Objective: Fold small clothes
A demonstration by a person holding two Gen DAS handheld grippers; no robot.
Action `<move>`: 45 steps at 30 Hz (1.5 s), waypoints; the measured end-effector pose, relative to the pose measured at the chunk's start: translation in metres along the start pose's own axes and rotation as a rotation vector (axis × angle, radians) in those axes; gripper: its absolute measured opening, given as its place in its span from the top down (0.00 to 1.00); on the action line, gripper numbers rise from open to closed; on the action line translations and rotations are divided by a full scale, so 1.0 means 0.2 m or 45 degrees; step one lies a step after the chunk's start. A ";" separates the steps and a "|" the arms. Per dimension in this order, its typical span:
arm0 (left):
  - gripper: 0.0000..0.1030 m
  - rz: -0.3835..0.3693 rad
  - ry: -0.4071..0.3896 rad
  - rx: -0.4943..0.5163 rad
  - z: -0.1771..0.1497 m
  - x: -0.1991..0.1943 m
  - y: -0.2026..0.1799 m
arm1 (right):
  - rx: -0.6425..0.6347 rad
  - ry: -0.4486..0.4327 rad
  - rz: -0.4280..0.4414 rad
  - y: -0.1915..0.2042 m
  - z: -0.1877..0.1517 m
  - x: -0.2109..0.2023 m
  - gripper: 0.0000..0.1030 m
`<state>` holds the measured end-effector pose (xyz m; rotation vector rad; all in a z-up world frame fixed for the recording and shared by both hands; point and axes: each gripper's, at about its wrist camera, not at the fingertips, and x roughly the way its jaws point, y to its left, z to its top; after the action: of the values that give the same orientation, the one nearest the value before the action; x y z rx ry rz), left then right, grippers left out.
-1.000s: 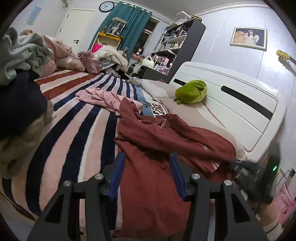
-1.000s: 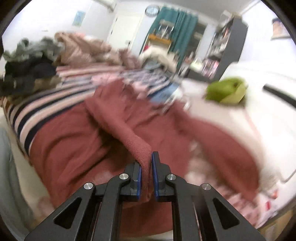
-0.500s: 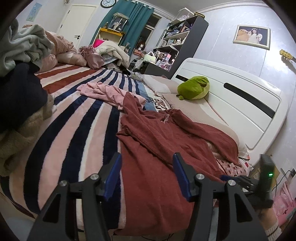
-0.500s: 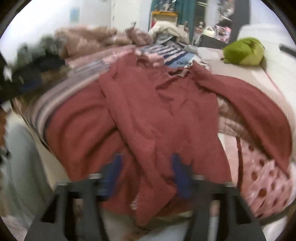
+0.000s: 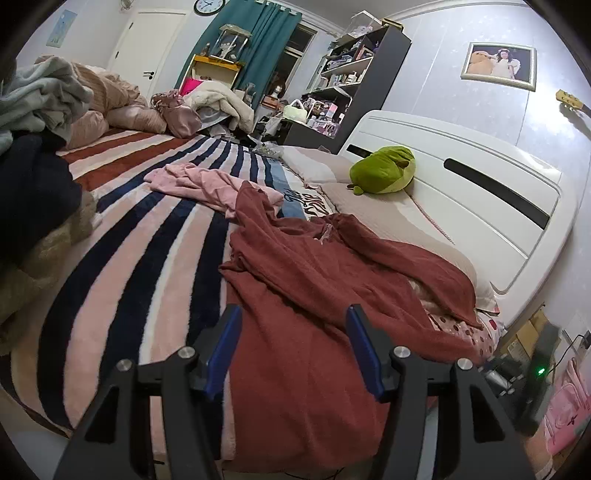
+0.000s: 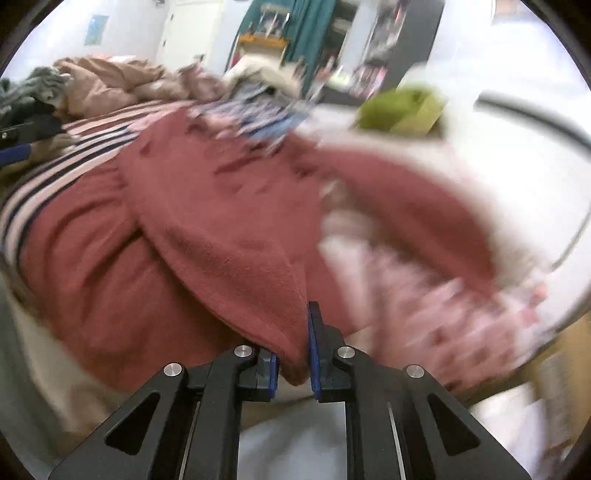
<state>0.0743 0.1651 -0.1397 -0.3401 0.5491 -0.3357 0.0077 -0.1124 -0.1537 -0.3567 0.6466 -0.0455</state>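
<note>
Your right tool (image 6: pixel 293 354) has just snapped closed and is clenched on a fold of the red garment (image 6: pixel 229 229), while your left tool (image 5: pixel 291 350) hangs released above it on the bed (image 5: pixel 122 258).

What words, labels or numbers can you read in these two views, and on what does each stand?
None can be read.
Wall clock: numerals too small.
Lettered blanket patch: dark script lettering, not legible.
Shelf items: labels too small.
Right wrist view: blurred throughout.
</note>
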 end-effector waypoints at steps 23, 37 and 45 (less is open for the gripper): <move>0.43 -0.013 0.034 0.057 0.02 0.19 -0.21 | 0.733 -0.062 0.345 -0.83 -0.09 0.11 0.17; 0.40 0.050 0.026 0.093 0.07 0.31 -0.34 | 1.164 -0.083 0.321 -1.21 -0.14 0.62 0.19; 0.40 0.052 0.011 0.092 0.08 0.29 -0.33 | 1.137 -0.282 0.209 -1.24 -0.09 0.44 0.96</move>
<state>0.1158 0.0857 -0.1265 -0.2575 0.5503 -0.3166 0.0847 -0.3631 -0.1343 0.5467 0.3809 -0.1297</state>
